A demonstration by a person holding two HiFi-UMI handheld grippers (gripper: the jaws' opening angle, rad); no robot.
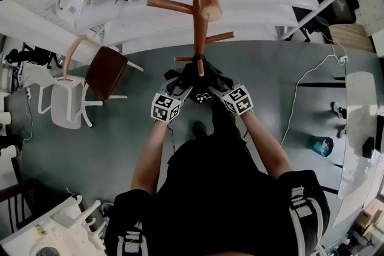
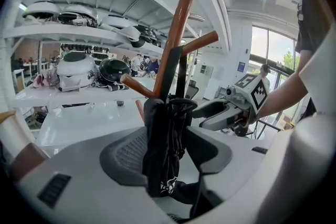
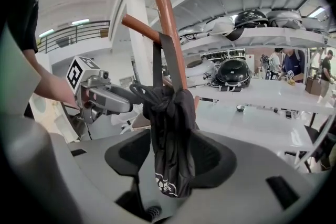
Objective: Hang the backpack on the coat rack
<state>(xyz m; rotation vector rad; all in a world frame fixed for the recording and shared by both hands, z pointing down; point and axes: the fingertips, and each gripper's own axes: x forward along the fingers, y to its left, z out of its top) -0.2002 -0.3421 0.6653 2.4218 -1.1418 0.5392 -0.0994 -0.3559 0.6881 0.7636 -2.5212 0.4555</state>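
A black backpack (image 1: 201, 78) hangs from a peg of the wooden coat rack (image 1: 200, 9), its strap running up to the peg. My left gripper (image 1: 182, 87) and right gripper (image 1: 217, 86) flank the bag from either side, close to the pole. In the left gripper view the bag (image 2: 160, 134) dangles between the wide-open jaws of the left gripper (image 2: 168, 152), with the right gripper (image 2: 212, 113) just beyond it. In the right gripper view the bag (image 3: 173, 134) hangs loose between the spread jaws of the right gripper (image 3: 170, 160). Neither pad presses on the fabric.
A brown-seated chair (image 1: 107, 72) and a white chair (image 1: 66, 102) stand on the floor to the left. White shelves with helmets (image 2: 79, 68) run behind the rack. A white table (image 1: 360, 129) is at the right, with a cable (image 1: 300, 93) trailing on the floor.
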